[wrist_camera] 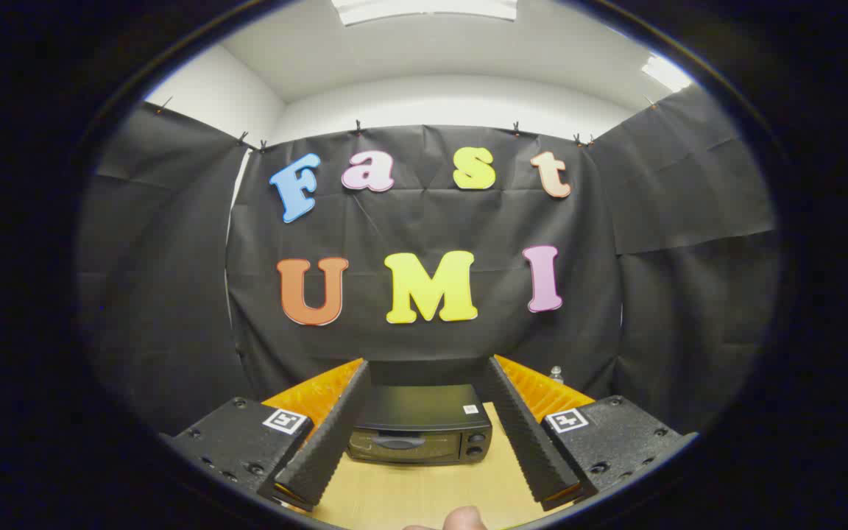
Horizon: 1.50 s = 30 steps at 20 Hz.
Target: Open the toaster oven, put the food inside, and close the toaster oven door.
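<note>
Nearest to my camera, a small part of a person's hand shows at the near edge of the wooden table, low between the two fingers. My gripper stands wide open: its two fingers spread apart, one on either side of the scene ahead, with nothing held between them and neither pad touching anything. Each finger is mounted on a block carrying a square marker.

Beyond the fingers, framed in the gap between them, the toaster oven sits on the table. Its door is shut, with a handle across the upper front and two knobs stacked at the right side of the front. A small label lies on the oven's top, toward its right rear corner.

Behind the right finger, a small bottle top is just visible. Farthest back hangs the booth's black cloth wall, and above it a white ceiling with light panels.
</note>
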Tool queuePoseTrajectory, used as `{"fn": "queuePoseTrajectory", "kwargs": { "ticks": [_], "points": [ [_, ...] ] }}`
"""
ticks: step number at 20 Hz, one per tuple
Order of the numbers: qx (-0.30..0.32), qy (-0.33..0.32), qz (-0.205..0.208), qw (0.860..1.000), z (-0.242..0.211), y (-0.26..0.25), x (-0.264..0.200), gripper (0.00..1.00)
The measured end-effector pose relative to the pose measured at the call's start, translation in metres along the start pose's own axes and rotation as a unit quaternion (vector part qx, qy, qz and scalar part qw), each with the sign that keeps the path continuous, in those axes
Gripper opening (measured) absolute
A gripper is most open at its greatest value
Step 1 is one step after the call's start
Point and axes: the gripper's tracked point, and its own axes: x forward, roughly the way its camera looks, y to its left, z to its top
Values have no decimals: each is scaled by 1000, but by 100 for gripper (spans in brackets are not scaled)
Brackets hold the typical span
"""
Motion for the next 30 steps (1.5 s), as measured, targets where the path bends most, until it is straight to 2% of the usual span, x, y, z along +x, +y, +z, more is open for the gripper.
{"fn": "queuePoseTrajectory", "kwargs": {
  "ticks": [10,23,30],
  "points": [
    [2,14,-16,1000,-5,-15,0,100],
    [0,37,-8,999,-15,-9,0,100],
    [-2,67,3,998,-39,-5,11,100]
  ]
}}
